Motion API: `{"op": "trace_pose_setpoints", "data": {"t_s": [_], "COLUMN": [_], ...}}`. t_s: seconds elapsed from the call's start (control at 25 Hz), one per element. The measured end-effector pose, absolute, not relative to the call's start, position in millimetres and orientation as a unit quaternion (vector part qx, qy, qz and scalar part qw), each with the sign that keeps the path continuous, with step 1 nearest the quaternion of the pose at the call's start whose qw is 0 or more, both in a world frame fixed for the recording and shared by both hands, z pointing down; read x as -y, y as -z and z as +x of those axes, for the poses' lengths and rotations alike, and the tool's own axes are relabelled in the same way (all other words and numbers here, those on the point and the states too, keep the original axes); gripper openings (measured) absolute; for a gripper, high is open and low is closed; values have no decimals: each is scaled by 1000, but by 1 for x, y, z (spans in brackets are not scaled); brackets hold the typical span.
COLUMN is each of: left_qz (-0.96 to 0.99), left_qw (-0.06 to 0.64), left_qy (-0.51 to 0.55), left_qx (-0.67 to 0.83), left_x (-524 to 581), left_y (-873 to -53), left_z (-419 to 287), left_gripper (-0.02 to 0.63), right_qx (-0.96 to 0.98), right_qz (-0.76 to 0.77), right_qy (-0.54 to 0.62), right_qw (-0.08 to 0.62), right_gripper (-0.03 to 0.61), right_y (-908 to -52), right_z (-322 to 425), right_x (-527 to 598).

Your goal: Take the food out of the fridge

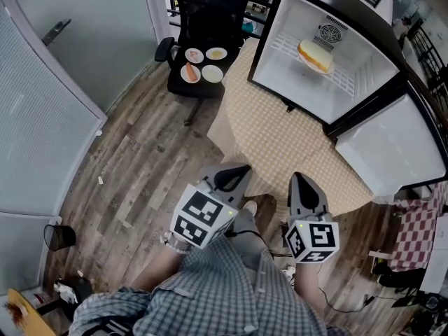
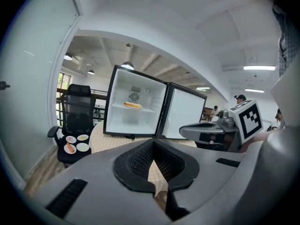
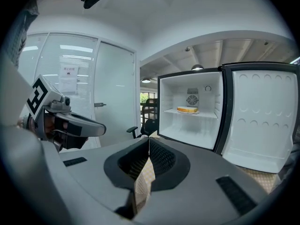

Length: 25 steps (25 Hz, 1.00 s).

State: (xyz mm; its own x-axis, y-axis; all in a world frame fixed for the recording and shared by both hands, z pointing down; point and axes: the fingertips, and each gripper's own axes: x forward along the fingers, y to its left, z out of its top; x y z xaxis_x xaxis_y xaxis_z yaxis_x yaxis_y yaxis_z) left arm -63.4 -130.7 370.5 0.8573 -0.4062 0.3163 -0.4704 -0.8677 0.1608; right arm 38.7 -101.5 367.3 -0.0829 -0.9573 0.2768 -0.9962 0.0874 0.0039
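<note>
At one o'clock the fridge (image 1: pixel 364 54) is black-framed and white inside around yellow-orange food (image 1: pixel 314 55), above a tan checked tablecloth (image 1: pixel 280 131); at twelve, a black chair (image 1: pixel 210 5) with white plates (image 1: pixel 212 73); grey-brown wood-grain floor (image 1: pixel 140 166); grey plaid shirt (image 1: pixel 231 292) at six.

Floor (image 1: pixel 133 166): matt, weathered wood planks. Tablecloth (image 1: pixel 280 142): woven checked cloth. Fridge (image 1: pixel 280 54) interior: smooth white plastic with a slight gloss. Left gripper (image 1: pixel 242 168) and right gripper (image 1: pixel 297 176) shells: matt grey plastic. Pads (image 2: pixel 138 161): black, finely ribbed.

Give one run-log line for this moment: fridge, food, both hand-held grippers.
fridge: door open | food: on shelf, untouched | left hand-held gripper: shut, empty | right hand-held gripper: shut, empty
</note>
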Motion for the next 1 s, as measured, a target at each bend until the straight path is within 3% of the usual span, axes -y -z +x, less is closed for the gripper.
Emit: {"op": "trace_pose_setpoints", "data": {"t_s": [1.0], "left_qz": [960], "left_qw": [116], "left_qy": [-122], "left_qx": [225], "left_x": [232], "left_y": [-351], "left_z": [35], "left_gripper": [6], "right_qx": [724], "right_qz": [676], "right_qy": [-132], "right_qw": [46], "right_gripper": [9], "right_y": [-355], "right_z": [134], "right_x": [195]}}
